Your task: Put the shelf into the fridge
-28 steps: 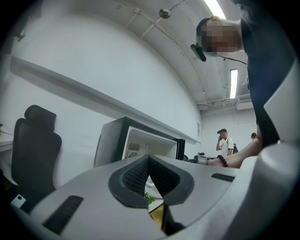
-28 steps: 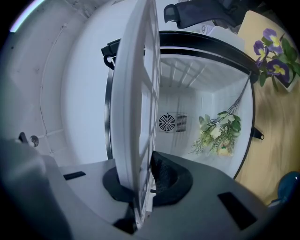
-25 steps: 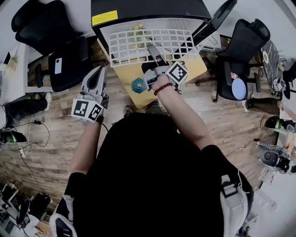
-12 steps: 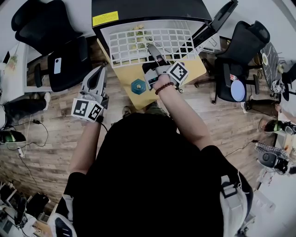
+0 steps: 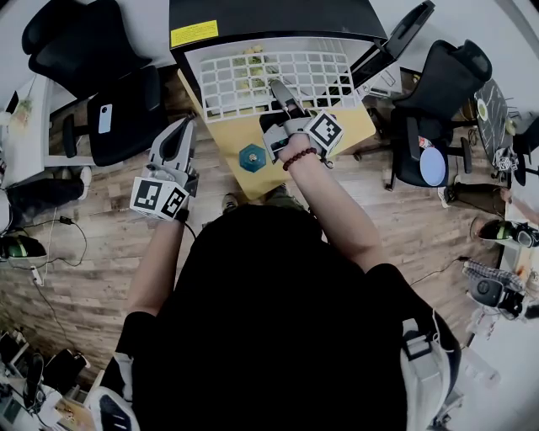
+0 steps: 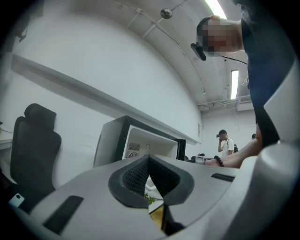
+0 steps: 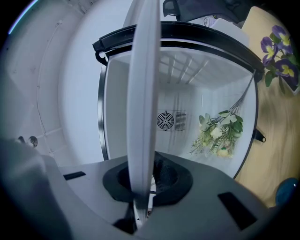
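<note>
evidently the insertion step was in hand. the right gripper (image 5: 276,88) had its jaws clamped on the near edge of the shelf (image 5: 244,80), a little right of that edge's middle. the shelf lay flat at the mouth of the fridge (image 5: 269,18), spanning nearly the whole width of the opening. how deep its far edge sat inside, i could not tell.

the left gripper (image 5: 179,126) hung off to the left, well apart from the shelf, its jaws closed together on nothing.

by my reading, the next move called for a straight, level push inward so both side edges met their supports. with one off-centre grip the shelf could twist and catch on a wall. it would also need to pass above the flowers (image 7: 218,133) lying inside the fridge, below the fan vent (image 7: 165,121).

the shelf was a white grid of small square openings, thin and flat. along the right gripper's own jaws it showed edge-on as a narrow white band (image 7: 143,93), and it looked rigid, with no sag visible.
</note>
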